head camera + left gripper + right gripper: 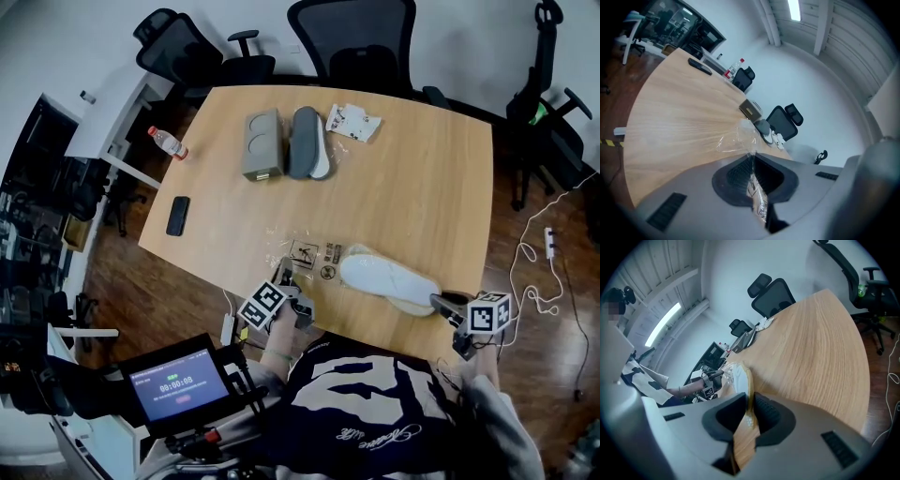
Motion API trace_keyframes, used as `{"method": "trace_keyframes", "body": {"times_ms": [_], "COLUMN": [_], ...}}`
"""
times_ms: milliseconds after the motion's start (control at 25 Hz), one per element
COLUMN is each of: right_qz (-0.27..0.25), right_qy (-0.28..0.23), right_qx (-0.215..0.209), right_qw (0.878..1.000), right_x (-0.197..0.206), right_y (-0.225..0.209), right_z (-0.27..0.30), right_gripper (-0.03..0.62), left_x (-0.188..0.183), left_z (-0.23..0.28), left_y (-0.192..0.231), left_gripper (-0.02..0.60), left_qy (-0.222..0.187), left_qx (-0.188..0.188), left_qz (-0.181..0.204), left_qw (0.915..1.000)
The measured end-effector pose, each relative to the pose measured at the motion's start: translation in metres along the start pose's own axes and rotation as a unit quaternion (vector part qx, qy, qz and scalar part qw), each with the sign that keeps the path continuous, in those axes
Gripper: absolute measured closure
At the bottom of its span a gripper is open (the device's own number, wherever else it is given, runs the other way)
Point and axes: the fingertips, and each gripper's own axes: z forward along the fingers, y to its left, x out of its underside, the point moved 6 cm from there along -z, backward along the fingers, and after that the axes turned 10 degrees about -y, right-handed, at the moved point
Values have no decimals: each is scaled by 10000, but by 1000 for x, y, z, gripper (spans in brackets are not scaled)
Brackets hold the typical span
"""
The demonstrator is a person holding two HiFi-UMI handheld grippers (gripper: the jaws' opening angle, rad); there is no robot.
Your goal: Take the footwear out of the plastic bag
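- left gripper (289,277) (752,174): at the table's near edge; jaws pressed together on a fold of the clear plastic bag (309,255) (739,136)
- right gripper (441,303) (749,412): near edge, well to the right of the other; jaws clamped on the tan sole rim of the white slipper (389,279) (733,378)
- white slipper: lies on the wooden table (422,187) between the two grippers; the end away from the right gripper sits in the bag's crinkled film; the rest is outside it
- black phone (177,216): mid-table, left side
- dark grey slipper (307,142): far side, beside a grey oblong item (262,143)
- white printed packet (353,122): just right of the dark grey slipper
- black office chair (361,42): behind the table
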Motion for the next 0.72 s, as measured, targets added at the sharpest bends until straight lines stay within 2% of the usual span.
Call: {"method": "trace_keyframes", "body": {"times_ms": [80,200,320,400,480,520,600,720], "right_qz": [-19,-24,-23,10,98,149,219,193], "right_qy": [-143,-437,-724,-908,-1119,-1223,-1405,-1648], "right_qx": [106,203,266,269,236,212,169,114], "right_qw": [9998,9988,9970,9955,9934,9922,9897,9861], "right_x": [-2,-8,-16,-20,-23,-26,-31,-44], "right_y": [2,10,16,19,23,25,30,41], "right_z": [-4,-11,-18,-22,-27,-29,-33,-38], "right_gripper": [540,542,545,545,546,546,546,546], "left_x": [-10,-21,-28,-28,-24,-22,-19,-10], "left_z": [-3,-11,-20,-25,-28,-29,-28,-22], "left_y": [5,10,15,18,18,17,15,11], "left_gripper": [572,574,574,574,574,574,574,574], "left_qy": [-206,-475,-736,-760,-720,-703,-679,-575], "left_qx": [-214,-682,-1227,-1579,-1770,-1797,-1793,-1649], "left_qz": [207,768,1229,1626,2027,2129,2112,1921], "left_qw": [9993,9936,9821,9710,9604,9578,9585,9657]}}
